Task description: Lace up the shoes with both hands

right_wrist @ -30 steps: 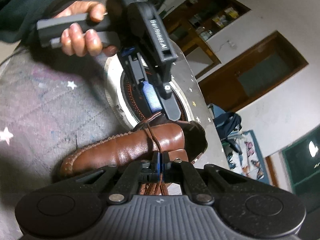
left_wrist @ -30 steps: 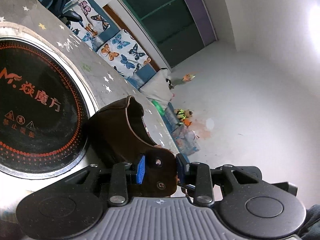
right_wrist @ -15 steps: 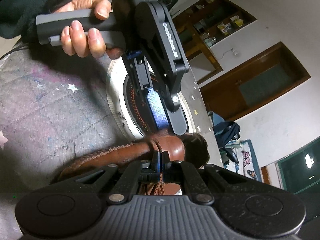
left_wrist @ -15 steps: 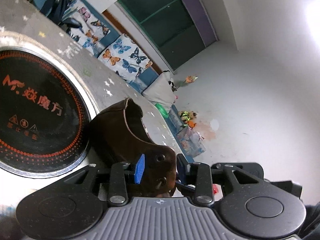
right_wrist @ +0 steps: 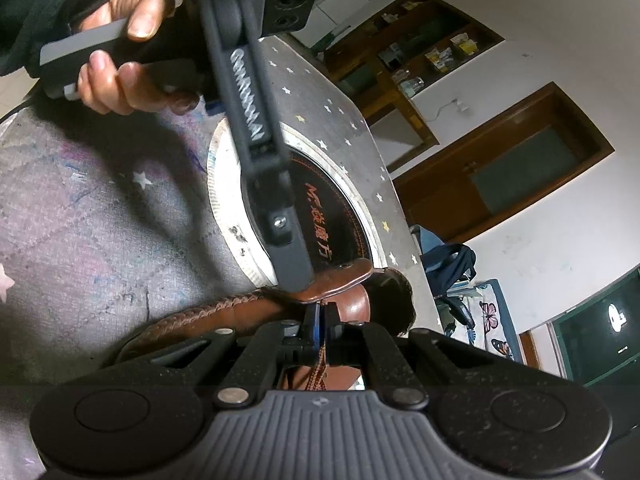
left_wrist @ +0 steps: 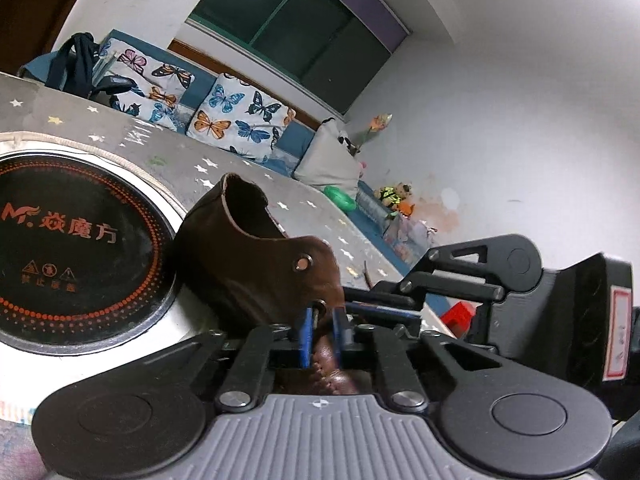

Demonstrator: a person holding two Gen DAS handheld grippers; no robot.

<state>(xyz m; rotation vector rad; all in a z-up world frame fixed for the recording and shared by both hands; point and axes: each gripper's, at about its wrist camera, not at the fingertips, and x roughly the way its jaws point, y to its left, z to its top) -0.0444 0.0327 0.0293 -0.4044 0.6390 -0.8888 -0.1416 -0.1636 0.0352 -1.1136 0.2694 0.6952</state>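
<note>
We see the left gripper, jaws just closed, pinching the brown shoe's eyelet flap; the right gripper clamps its lace. The shoe lies beside the black burner disc, with open table beyond.

Left gripper: jaws just closed from wide apart, now pinching the eyelet flap of the brown shoe; wrist rolled.
</note>
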